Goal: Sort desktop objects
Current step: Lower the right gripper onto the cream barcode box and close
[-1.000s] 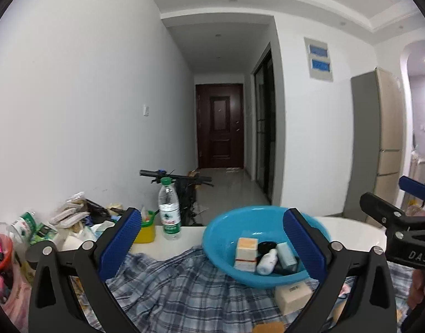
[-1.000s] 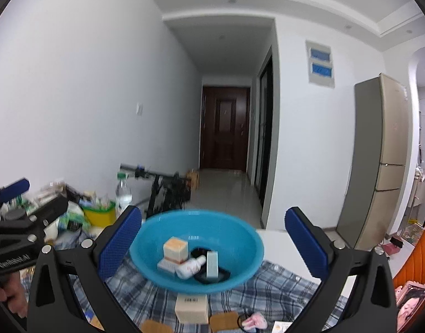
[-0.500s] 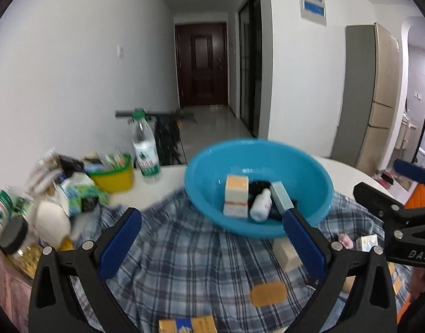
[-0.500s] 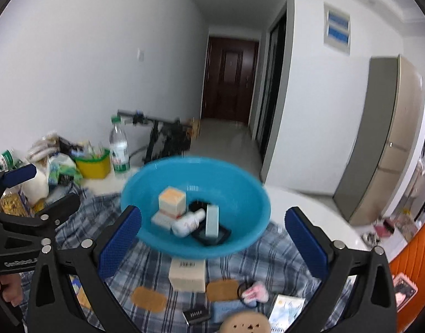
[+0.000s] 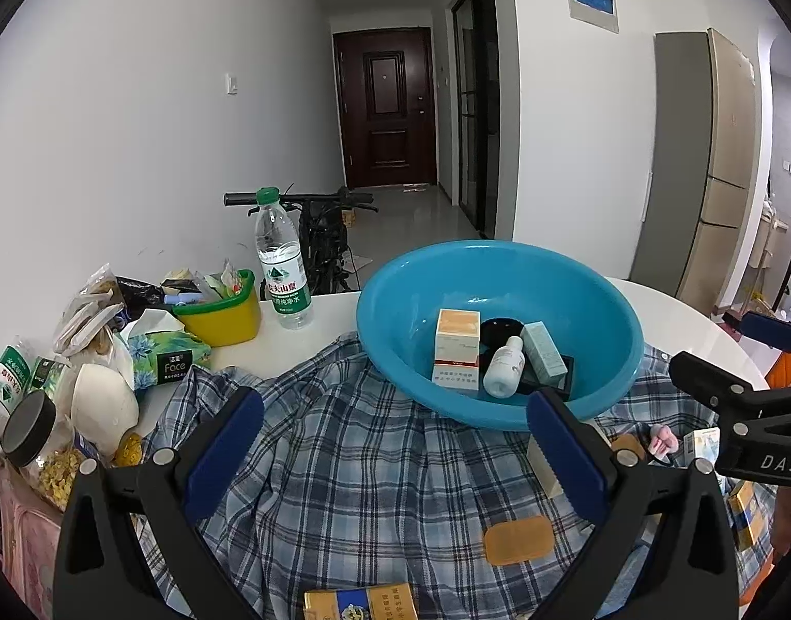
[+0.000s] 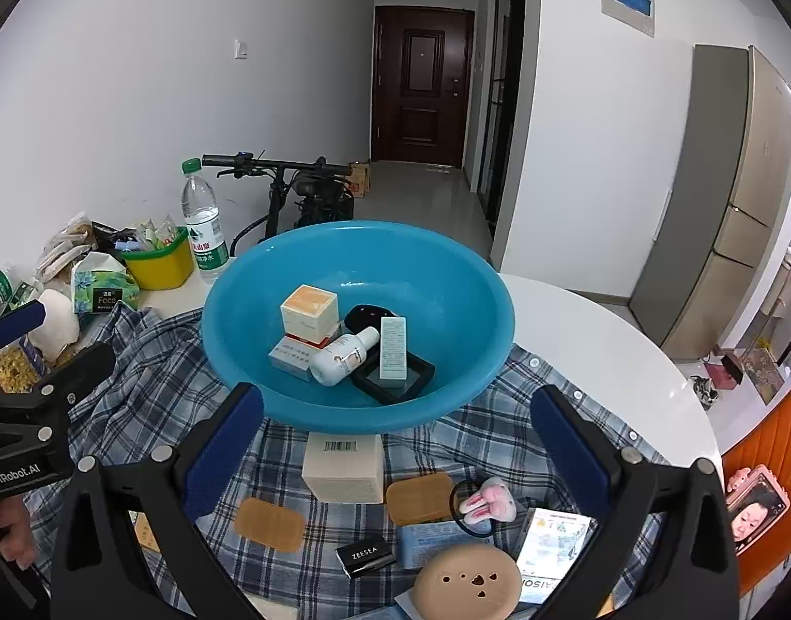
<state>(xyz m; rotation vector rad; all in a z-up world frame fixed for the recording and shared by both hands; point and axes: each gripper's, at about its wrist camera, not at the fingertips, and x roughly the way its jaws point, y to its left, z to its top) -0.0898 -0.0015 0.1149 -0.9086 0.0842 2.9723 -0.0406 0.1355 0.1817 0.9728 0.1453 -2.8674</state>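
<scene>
A blue basin (image 6: 240,320) (image 5: 390,320) stands on a plaid cloth (image 6: 152,387) and holds an orange-topped box (image 6: 308,310), a white bottle (image 6: 341,356), a pale green box (image 6: 393,346) and a black case. In front of it lie a cream box (image 6: 343,467), tan plasters (image 6: 269,523), a black ZEESEA item (image 6: 365,557), a pink bunny hair tie (image 6: 486,504) and a round tan compact (image 6: 467,584). My right gripper (image 6: 395,444) is open and empty above these. My left gripper (image 5: 395,449) is open and empty over the cloth, left of the basin's front.
A water bottle (image 5: 283,268), a yellow tub (image 5: 219,310), a tissue pack (image 5: 168,354), jars and snack bags crowd the table's left side. A yellow packet (image 5: 359,602) lies at the near edge. A bicycle stands behind the white round table (image 6: 602,341).
Both grippers have tilted down and moved closer over the table, so the cloth and small items in front of the basin come into view. Both stay open.
</scene>
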